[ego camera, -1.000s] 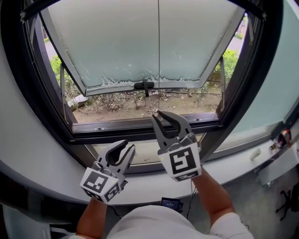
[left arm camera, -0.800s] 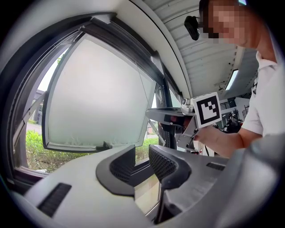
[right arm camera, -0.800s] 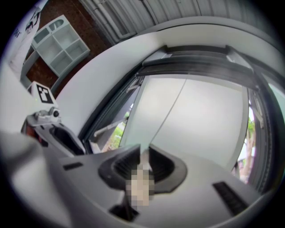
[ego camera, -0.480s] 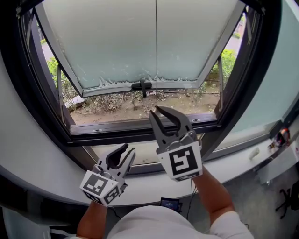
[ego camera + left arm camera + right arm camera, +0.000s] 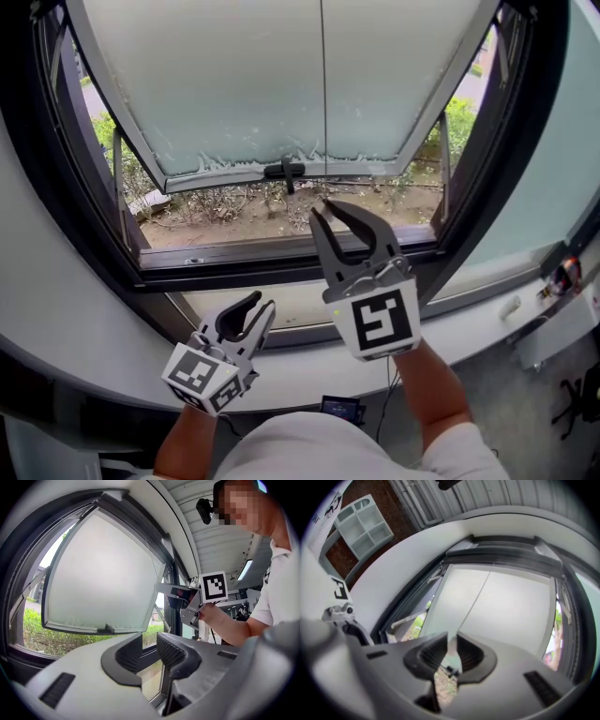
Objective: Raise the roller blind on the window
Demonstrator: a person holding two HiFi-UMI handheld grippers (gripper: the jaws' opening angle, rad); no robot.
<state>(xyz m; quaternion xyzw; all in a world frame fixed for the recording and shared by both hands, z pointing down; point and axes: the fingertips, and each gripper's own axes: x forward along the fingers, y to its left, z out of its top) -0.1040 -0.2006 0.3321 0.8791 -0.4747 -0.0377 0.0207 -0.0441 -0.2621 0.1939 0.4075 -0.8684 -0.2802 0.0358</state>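
My right claw (image 5: 322, 208) stood narrowly apart, blind cord (image 5: 322, 94) hanging from above into gap between tips, not visibly pinched. My left claw (image 5: 255, 307) gaped empty, lower left of it, below window frame (image 5: 281, 267).

The head camera looks steeply down at the window (image 5: 234, 84) from just inside it, above both grippers. The camera on the left gripper (image 5: 262, 302) sits low by the window and looks up across it. The camera on the right gripper (image 5: 323, 207) looks up at it from nearer. All three see its white pane (image 5: 506, 602).
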